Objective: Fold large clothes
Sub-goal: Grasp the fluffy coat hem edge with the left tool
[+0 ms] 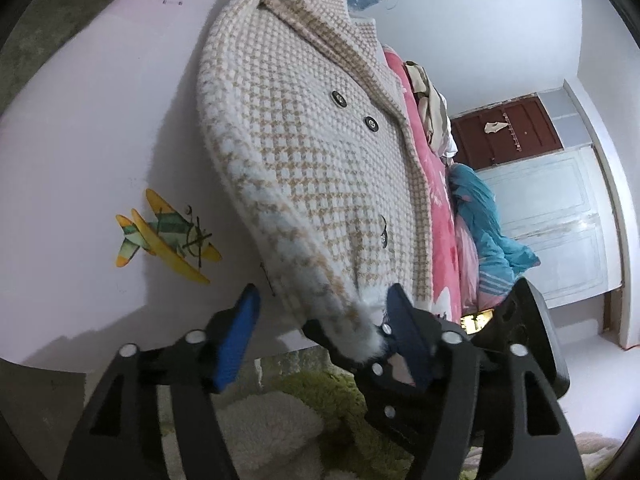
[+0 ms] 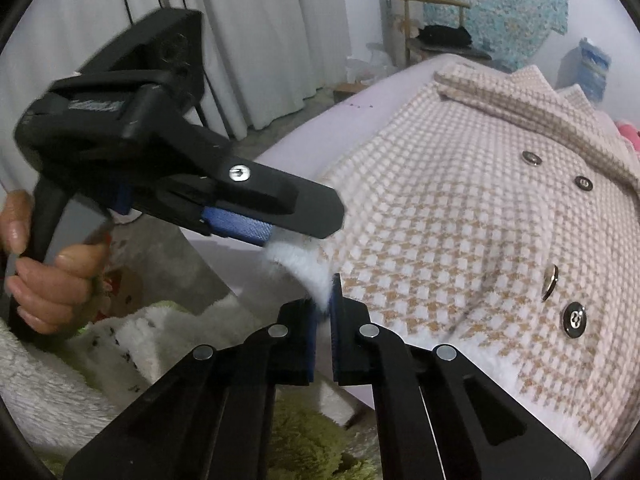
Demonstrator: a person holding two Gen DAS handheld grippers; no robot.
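A cream and tan houndstooth coat (image 1: pixel 304 152) with dark buttons lies on a pale pink bed sheet (image 1: pixel 80 140); it also shows in the right wrist view (image 2: pixel 480 220). My right gripper (image 2: pixel 325 300) is shut on the coat's fluffy white hem corner (image 2: pixel 304 268). My left gripper (image 1: pixel 320 312) is open, its blue pads (image 1: pixel 240 336) wide apart, with the hem corner (image 1: pixel 360 320) lying by its right pad. In the right wrist view the left gripper (image 2: pixel 276 224) reaches in from the left beside the same corner, held by a hand (image 2: pixel 52 280).
A yellow and green airplane print (image 1: pixel 164 236) marks the sheet left of the coat. Pink and blue bedding (image 1: pixel 472 216) is piled beyond the coat. A green and white fluffy rug (image 2: pixel 168 340) lies below the bed edge. White curtains (image 2: pixel 260 32) and a chair (image 2: pixel 436 28) stand behind.
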